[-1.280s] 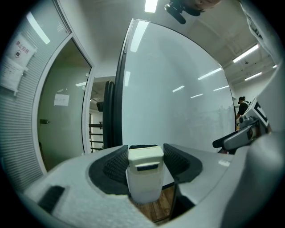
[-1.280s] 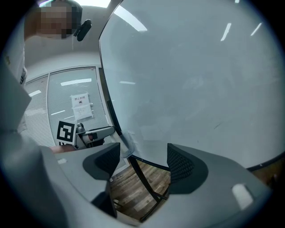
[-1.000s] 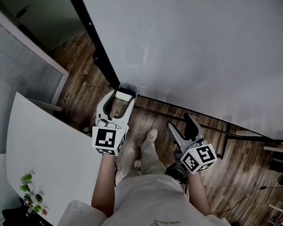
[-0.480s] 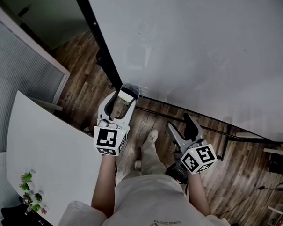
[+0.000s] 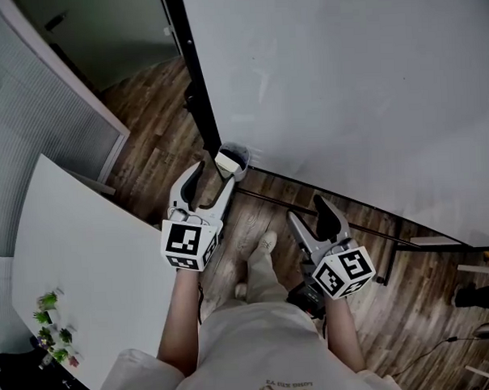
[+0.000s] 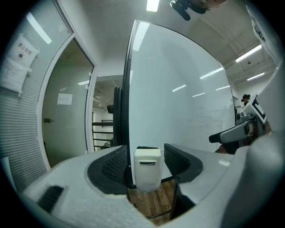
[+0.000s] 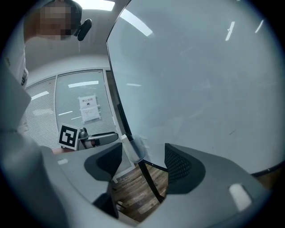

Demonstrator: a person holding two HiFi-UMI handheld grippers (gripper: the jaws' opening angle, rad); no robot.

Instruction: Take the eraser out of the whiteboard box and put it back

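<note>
A small clear box [image 5: 236, 154] hangs at the lower left corner of the whiteboard [image 5: 345, 89], and the pale eraser [image 5: 228, 162] stands in it. My left gripper [image 5: 210, 183] points at the box from just short of it, open. In the left gripper view the eraser [image 6: 147, 169] shows between the fingers with a gap on each side. My right gripper [image 5: 312, 215] hovers lower to the right, open and pointing at the board. Its jaws have just been closing a little, with nothing between them. The right gripper view shows the box [image 7: 136, 149] ahead to the left.
A black stand post [image 5: 195, 79] runs up the whiteboard's left edge, and a black rail [image 5: 367, 221] runs below the board. A white table [image 5: 86, 270] is at my left, beside a glass partition with blinds [image 5: 39, 126]. My legs and a shoe [image 5: 263, 246] are over the wooden floor.
The left gripper has drawn back from the box: its fingertips flanked the box before, and now the box lies just beyond them. The right gripper has barely shifted.
</note>
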